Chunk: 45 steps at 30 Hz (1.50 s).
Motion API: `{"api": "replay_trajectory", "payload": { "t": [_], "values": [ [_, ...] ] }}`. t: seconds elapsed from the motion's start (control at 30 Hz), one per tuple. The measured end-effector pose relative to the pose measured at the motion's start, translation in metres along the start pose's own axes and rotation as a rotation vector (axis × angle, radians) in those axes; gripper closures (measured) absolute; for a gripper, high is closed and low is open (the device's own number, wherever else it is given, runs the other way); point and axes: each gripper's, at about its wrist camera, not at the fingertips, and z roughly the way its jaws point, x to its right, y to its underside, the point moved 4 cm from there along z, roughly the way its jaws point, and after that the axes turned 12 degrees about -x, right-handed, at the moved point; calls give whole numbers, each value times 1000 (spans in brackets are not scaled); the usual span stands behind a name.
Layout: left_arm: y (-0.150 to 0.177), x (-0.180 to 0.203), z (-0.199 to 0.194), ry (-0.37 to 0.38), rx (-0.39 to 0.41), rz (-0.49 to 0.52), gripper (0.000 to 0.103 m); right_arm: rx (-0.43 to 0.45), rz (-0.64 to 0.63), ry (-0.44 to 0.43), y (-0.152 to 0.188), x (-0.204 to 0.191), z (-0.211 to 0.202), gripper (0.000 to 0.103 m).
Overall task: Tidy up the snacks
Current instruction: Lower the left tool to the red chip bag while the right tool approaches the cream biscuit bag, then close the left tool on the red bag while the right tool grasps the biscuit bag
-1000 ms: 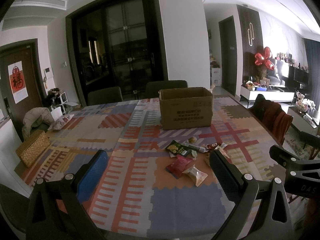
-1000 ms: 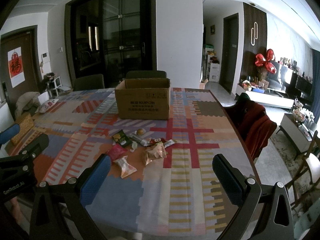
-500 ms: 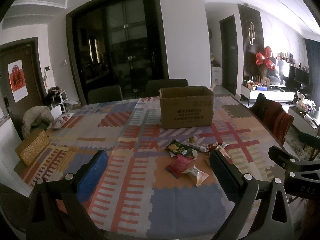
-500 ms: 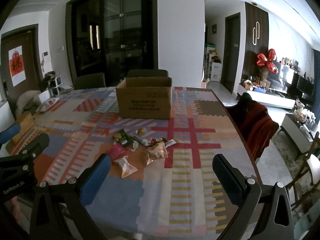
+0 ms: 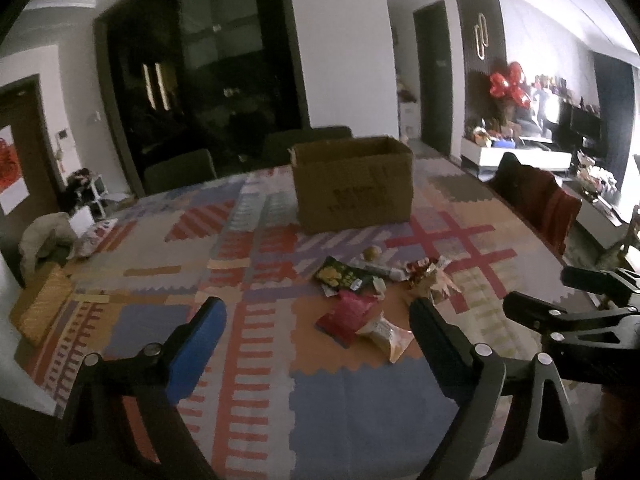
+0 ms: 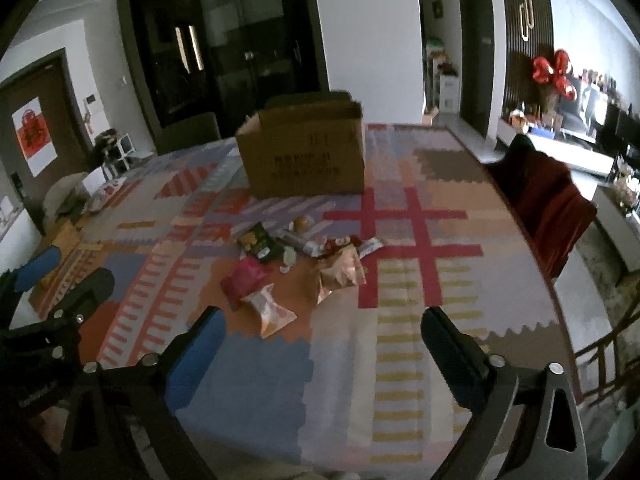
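Observation:
A heap of snack packets lies mid-table on a patchwork cloth [image 5: 248, 432]: a green packet [image 5: 340, 276], a pink packet [image 5: 348, 314], a pale orange packet [image 5: 386, 334] and small wrappers [image 5: 424, 270]. Behind them stands an open cardboard box [image 5: 352, 184]. My left gripper [image 5: 316, 306] hovers short of the heap, its jaws closing a little with nothing between them. The right wrist view shows the same green packet [image 6: 256, 242], pink packet [image 6: 244, 278], a crumpled tan bag [image 6: 340, 274] and the box [image 6: 304, 156]. My right gripper [image 6: 320, 316] is also wide, closing slightly, empty.
A woven basket [image 5: 40, 308] sits at the table's left edge. A chair draped in red cloth [image 6: 548, 200] stands at the right side, and dark chairs [image 5: 180, 168] stand behind the table. Each gripper shows at the edge of the other's view.
Both grippers have come forward and tipped down toward the snack heap, which now looks larger. Their jaws stand slightly narrower. The picture has darkened.

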Motion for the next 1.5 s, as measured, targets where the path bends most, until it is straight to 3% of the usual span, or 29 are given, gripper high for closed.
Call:
{"api": "replay_trajectory", "payload": {
  "t": [0.2, 0.43, 0.5, 0.73, 1.27, 1.5],
  "values": [
    [-15, -6, 48, 78, -87, 28, 25, -94, 36, -14, -16, -4, 39, 19],
    [-25, -5, 99, 150, -175, 112, 27, -191, 108, -29, -31, -9, 81, 33],
    [-24, -6, 115, 180, -220, 123, 32, -221, 128, -26, -33, -10, 92, 34],
    [-22, -2, 164, 277, -366, 119, 35, -332, 189, -46, -34, -9, 128, 39],
    [-23, 21, 227, 271, -557, 125, 39, -503, 207, -107, -53, 17, 188, 42],
    [-21, 26, 239, 252, -580, 118, 45, -543, 219, -143, -54, 22, 204, 45]
  ]
}}
